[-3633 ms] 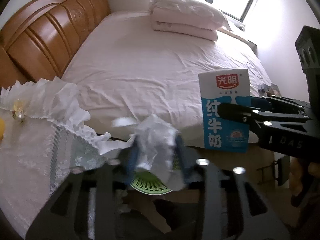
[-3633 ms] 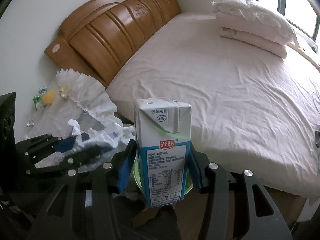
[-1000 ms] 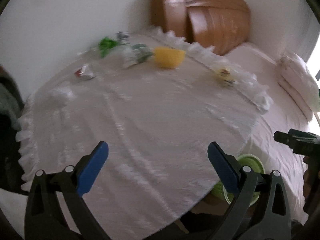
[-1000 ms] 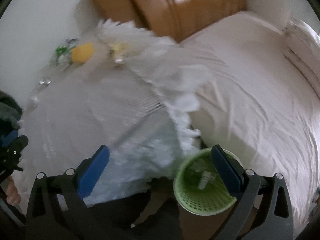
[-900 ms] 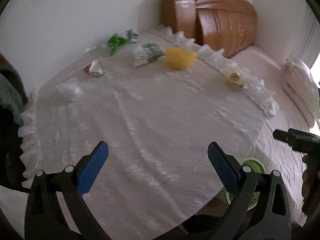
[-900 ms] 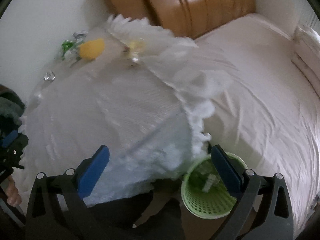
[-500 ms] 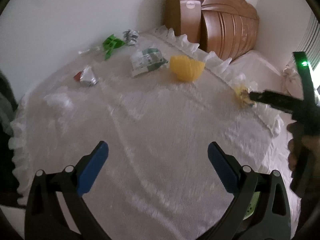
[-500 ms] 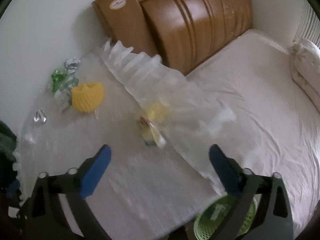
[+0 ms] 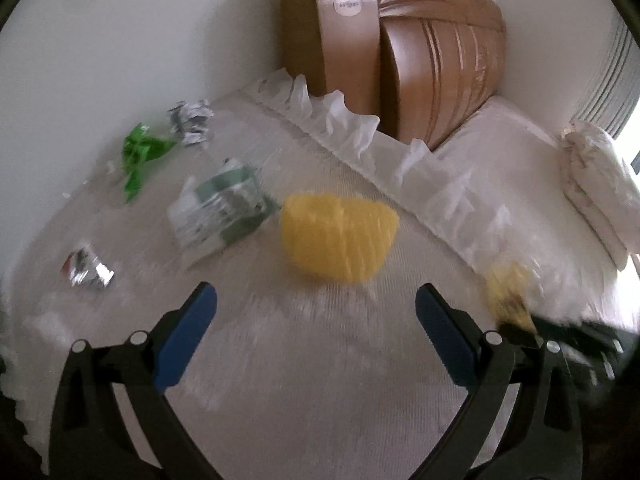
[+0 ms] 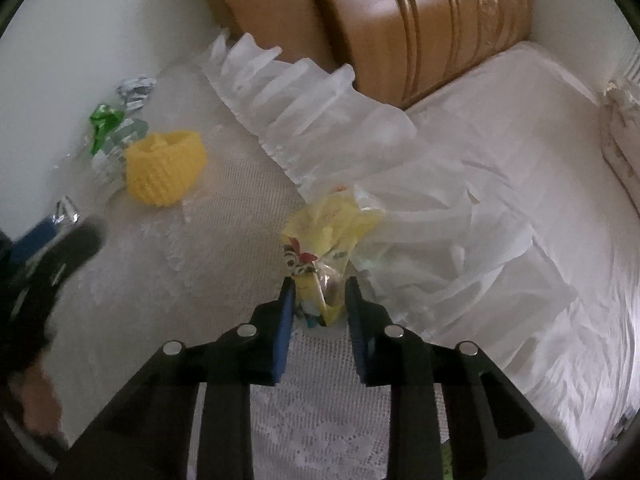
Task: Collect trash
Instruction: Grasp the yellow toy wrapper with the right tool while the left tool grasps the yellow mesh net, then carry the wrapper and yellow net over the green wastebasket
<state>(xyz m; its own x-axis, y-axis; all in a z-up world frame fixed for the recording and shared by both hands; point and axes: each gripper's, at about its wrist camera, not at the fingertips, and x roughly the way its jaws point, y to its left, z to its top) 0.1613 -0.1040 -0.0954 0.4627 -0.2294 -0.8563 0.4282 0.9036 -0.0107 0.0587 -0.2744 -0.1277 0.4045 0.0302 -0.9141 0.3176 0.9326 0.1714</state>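
Note:
My right gripper [image 10: 318, 292] is shut on a yellow cartoon snack wrapper [image 10: 324, 236] near the table's frilled edge; the wrapper also shows in the left wrist view [image 9: 508, 296]. My left gripper [image 9: 316, 304] is open and empty just short of a yellow foam fruit net [image 9: 340, 236], also in the right wrist view [image 10: 166, 172]. Farther back lie a green-and-white wrapper [image 9: 220, 208], a green wrapper [image 9: 140, 152], a crumpled silver wrapper [image 9: 190, 120] and a small foil wrapper [image 9: 86, 268].
A white lace tablecloth [image 9: 320, 380] covers the table, with a frilled edge [image 10: 300, 92] by the bed. A wooden headboard [image 9: 420, 52] stands behind, the white bed [image 10: 540, 160] to the right, with folded bedding [image 9: 600, 184].
Both grippers dropped their milk carton and tissue and swung from the bin to the table. The right gripper closed on the yellow wrapper. The left moved toward the yellow foam net.

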